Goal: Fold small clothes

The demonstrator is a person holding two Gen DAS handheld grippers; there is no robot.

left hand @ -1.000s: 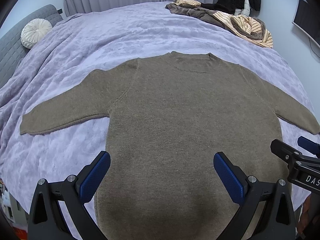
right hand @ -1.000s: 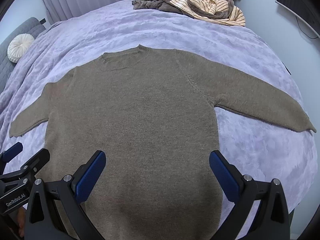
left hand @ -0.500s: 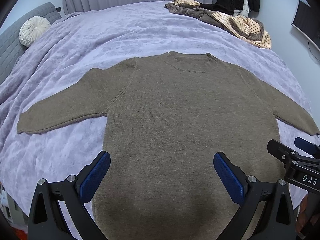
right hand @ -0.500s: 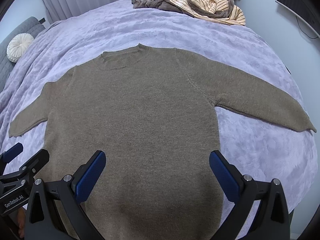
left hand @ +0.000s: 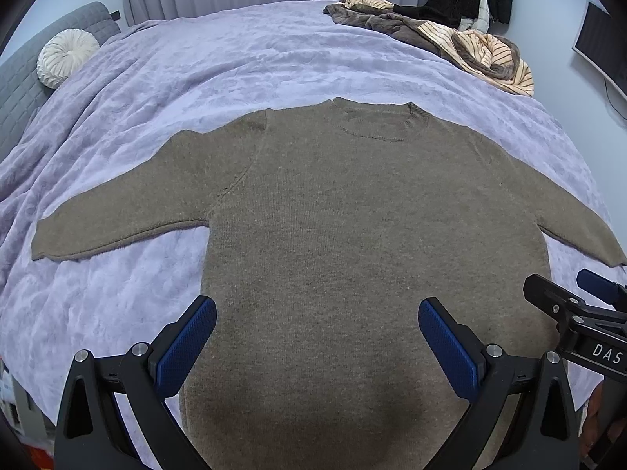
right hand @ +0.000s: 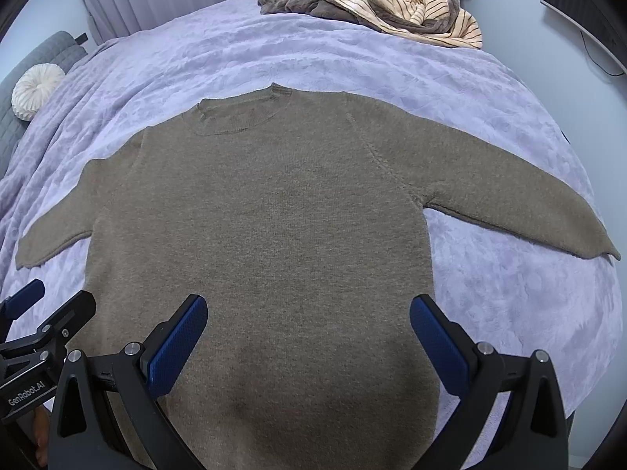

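An olive-brown knit sweater (left hand: 352,215) (right hand: 266,215) lies flat on the lilac bedspread (left hand: 196,62) (right hand: 352,62), both sleeves spread sideways and the collar pointing away from me. My left gripper (left hand: 317,317) hovers open above the lower body of the sweater, blue pads wide apart and holding nothing. My right gripper (right hand: 309,313) also stands open over the lower body, nothing between its pads. In the left wrist view the right gripper (left hand: 580,305) shows at the right edge; in the right wrist view the left gripper (right hand: 35,321) shows at the left edge.
A heap of striped and brown clothes (left hand: 450,43) (right hand: 384,11) lies at the bed's far right corner, with dark garments behind it. A round white cushion (left hand: 66,56) (right hand: 35,90) rests on a grey headboard at the left. Curtains hang at the back; a screen (left hand: 603,47) hangs on the right wall.
Both grippers have shifted only slightly over the sweater; the view has drifted a little. The sweater lies unmoved and both jaws stay open.
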